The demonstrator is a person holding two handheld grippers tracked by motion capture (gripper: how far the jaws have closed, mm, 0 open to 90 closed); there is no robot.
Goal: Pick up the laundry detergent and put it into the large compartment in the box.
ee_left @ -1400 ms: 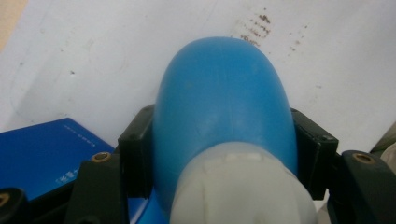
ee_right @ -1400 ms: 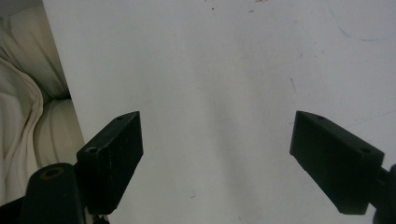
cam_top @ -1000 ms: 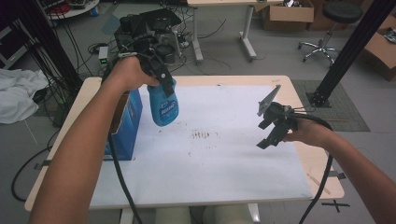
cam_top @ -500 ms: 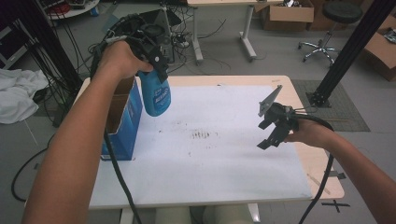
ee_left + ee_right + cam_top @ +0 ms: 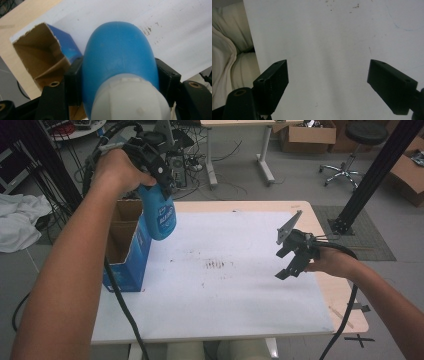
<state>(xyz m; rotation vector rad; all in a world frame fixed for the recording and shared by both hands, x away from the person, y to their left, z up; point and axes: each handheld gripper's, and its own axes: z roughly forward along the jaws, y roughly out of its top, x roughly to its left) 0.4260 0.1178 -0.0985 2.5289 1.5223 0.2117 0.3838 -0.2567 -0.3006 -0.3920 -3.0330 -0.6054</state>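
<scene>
In the high view, the left claw (image 5: 152, 167) sat in the upper left of the frame, clamped on the neck of a blue bottle (image 5: 159, 215) that hung upright below it, clear of the bench (image 5: 235, 300). The bottle's lower part stood just right of the open top of a blue cardboard box (image 5: 125, 252), which rested on the left part of the bench's white surface. Whether bottle and box touched could not be told from this view. A patch of dark marks (image 5: 216, 265) lay near the middle of the white surface. At the right of the frame the right claw (image 5: 292, 257) hovered over the bench with its jaws spread and nothing between them, well apart from the bottle.

In the left gripper view, the blue bottle (image 5: 120, 57) took up the centre, its white cap (image 5: 127, 100) toward the bottom edge, with a black jaw pressed to each side. The box's (image 5: 42, 57) brown inside opened at the left of the frame, beside the bottle.

In the right gripper view, the two black jaws stood wide apart at lower left and lower right, empty, above the white bench surface (image 5: 324, 45). Pale cloth (image 5: 227, 50) showed along the left edge.
</scene>
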